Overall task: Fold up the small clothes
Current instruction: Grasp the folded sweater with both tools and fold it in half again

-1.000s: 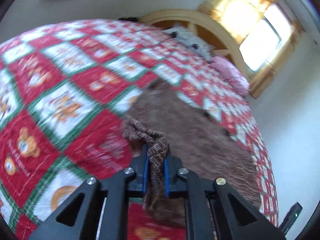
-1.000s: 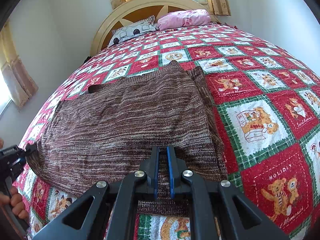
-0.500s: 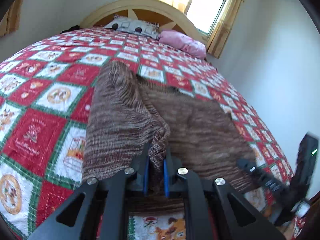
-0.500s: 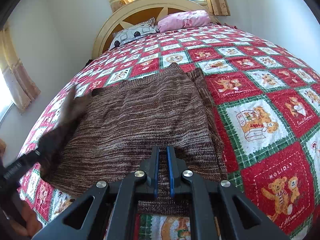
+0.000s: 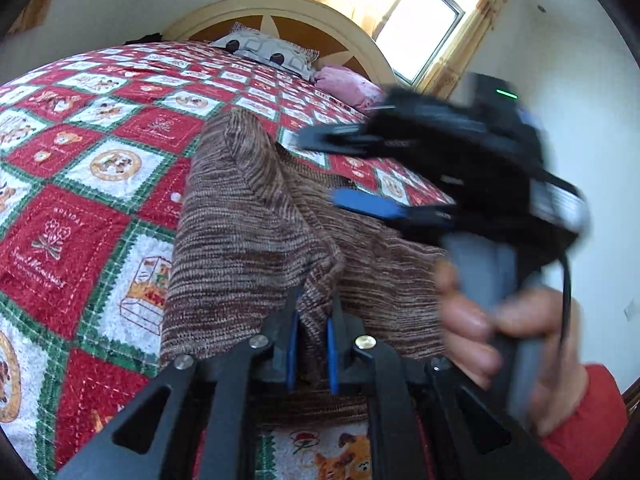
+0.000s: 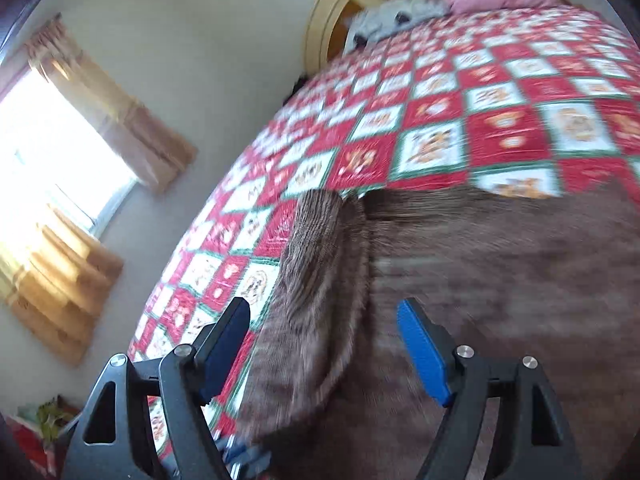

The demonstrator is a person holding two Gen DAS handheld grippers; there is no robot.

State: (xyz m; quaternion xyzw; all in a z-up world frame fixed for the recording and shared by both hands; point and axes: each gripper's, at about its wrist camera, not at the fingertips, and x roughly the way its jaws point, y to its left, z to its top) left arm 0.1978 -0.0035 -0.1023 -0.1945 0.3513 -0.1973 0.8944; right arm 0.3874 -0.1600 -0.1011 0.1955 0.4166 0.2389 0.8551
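Observation:
A brown knit sweater [image 5: 248,232] lies on the bed, its left part folded over onto the body. My left gripper [image 5: 312,344] is shut on a bunched edge of this fold, near the sweater's front hem. My right gripper [image 5: 348,172] hovers blurred over the sweater's right half, held by a hand [image 5: 480,320] in a red sleeve. In the right wrist view the right gripper [image 6: 324,336] is opening wide above the sweater [image 6: 500,280]. The folded flap [image 6: 320,260] lies beyond its fingers, and nothing is pressed between the blue pads [image 6: 420,352].
A red, white and green patchwork quilt [image 5: 80,200] covers the bed. A grey pillow [image 5: 264,50] and a pink pillow [image 5: 348,84] rest against the rounded wooden headboard [image 5: 280,4]. Curtained windows [image 6: 60,152] and bare walls surround the bed.
The right gripper has let go of the sweater's front hem, opened wide and swung left over the garment. The left gripper carried its edge across onto the body, then held nearly still.

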